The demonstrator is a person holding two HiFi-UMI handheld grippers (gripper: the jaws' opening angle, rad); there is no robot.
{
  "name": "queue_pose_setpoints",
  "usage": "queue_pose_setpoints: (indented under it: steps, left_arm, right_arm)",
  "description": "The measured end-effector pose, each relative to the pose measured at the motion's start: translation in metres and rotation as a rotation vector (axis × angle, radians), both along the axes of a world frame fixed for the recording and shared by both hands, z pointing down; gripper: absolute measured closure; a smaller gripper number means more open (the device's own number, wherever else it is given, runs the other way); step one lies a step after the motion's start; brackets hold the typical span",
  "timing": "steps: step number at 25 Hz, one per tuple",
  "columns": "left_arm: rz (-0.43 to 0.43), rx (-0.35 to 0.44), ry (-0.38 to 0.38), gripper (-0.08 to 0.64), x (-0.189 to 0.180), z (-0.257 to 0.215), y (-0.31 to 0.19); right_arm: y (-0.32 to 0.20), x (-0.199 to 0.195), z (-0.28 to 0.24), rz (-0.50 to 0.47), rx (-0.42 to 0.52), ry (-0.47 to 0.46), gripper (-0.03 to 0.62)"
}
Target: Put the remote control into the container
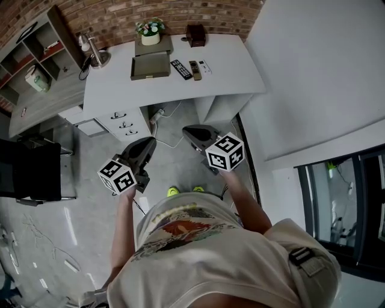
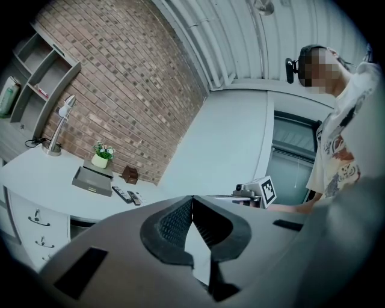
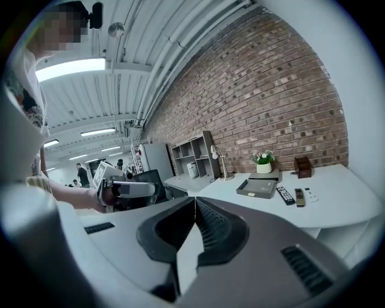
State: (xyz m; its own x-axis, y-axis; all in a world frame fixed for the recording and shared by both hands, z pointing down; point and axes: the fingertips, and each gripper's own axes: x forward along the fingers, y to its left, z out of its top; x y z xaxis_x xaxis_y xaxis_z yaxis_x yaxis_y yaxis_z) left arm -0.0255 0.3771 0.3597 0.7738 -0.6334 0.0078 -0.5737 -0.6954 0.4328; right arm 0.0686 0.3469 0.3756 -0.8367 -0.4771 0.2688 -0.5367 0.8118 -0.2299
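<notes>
- Grey floor tiles (image 1: 90, 222) lie between us and the work. We stand well back from the white desk (image 1: 240, 66), so we judge the step in hand to be the approach.
- Closest to us, the left gripper (image 1: 146, 144) and the right gripper (image 1: 191, 132) are held out side by side. Each gripper's own view shows its jaws clenched tip to tip on nothing.
- We judge the right gripper the better choice for the pick, because the remotes lie on its side of the container. Its jaws should part on the way in, before it reaches the desktop.
- On the desk, three remotes lie close together in a row: a black remote (image 1: 181, 69), a brown remote (image 1: 194, 70) and a small white remote (image 1: 205, 67). The task names only one, and we cannot tell which; the black one lies nearest the container.
- Each remote lies flat, so we would bring the jaws down from above and across the narrow width near the middle, clear of the neighbouring remote.
- Just left of the black remote sits the container (image 1: 150, 65), a shallow grey tray that looks empty. The carry is a short sideways one, and we would release low inside its walls.
- Behind it, a potted plant (image 1: 150, 30) and a brown box (image 1: 195, 35) stand against the brick wall (image 1: 180, 12), and neither needs touching.
</notes>
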Motion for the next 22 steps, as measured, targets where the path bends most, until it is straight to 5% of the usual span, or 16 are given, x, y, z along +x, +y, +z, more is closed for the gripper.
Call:
queue_pose_setpoints:
  steps: [22]
  left_arm:
    - [0.017, -0.038, 0.031, 0.554, -0.007, 0.021, 0.007]
  right_arm:
    - [0.003, -0.008, 0.019, 0.026, 0.031, 0.076, 0.579]
